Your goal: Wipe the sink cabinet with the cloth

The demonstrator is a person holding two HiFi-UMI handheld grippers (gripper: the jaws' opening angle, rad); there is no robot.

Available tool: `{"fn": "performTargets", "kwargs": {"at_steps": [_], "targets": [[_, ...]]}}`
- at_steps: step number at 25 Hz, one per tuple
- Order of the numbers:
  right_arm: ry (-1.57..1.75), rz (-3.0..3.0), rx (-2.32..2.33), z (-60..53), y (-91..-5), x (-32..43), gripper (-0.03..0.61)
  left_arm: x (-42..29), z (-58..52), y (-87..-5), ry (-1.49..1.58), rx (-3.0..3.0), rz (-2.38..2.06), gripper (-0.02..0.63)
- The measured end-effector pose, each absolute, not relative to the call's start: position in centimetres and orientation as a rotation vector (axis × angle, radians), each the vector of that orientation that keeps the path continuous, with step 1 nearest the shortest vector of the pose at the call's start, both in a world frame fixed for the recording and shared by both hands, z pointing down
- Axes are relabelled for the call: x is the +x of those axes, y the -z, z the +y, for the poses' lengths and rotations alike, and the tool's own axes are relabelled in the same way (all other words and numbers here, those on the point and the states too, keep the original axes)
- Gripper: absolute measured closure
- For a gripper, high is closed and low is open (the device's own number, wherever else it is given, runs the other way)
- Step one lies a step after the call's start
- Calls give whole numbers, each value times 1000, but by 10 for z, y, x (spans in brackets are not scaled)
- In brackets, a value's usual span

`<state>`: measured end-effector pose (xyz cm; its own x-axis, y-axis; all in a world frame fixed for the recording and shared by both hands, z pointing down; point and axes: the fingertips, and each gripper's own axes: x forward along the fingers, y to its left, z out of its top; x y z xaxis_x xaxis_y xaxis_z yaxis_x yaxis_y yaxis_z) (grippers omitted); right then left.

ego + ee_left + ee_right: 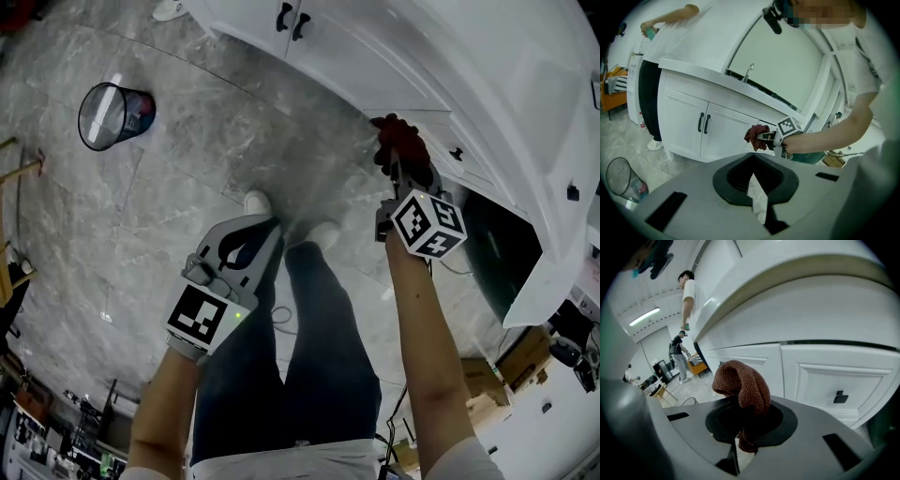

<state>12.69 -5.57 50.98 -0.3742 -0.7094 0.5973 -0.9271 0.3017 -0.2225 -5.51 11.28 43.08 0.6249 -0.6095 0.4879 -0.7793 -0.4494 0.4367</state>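
A red-brown cloth is bunched in my right gripper, which is shut on it. The cloth is held close to the white sink cabinet, by a drawer front with a small black handle; I cannot tell if it touches. From the left gripper view the cloth and right gripper sit right of the double doors. My left gripper hangs low over the floor, away from the cabinet, shut with nothing in it.
A wire waste bin stands on the grey tiled floor to the left. Another person stands at the cabinet's far left end. A dark opening lies right of my right arm, with cardboard boxes beyond. A faucet rises above the countertop.
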Motion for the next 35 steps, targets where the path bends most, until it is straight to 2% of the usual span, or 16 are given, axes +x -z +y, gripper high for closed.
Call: {"fn": "performTargets", "kwargs": {"at_steps": [6,17,35], "targets": [[-648,-2337,1356,-33,-446,102,523,-56,99,-407,-336,2254,-1078,603],[-640,-2488,1312,-3,-318,94,523,-28,67,-330,-325,2368,-1038,603],[-508,-2686,1437,15,-110,140,523,23,36,-161,-262,2535,-1020,603]]}}
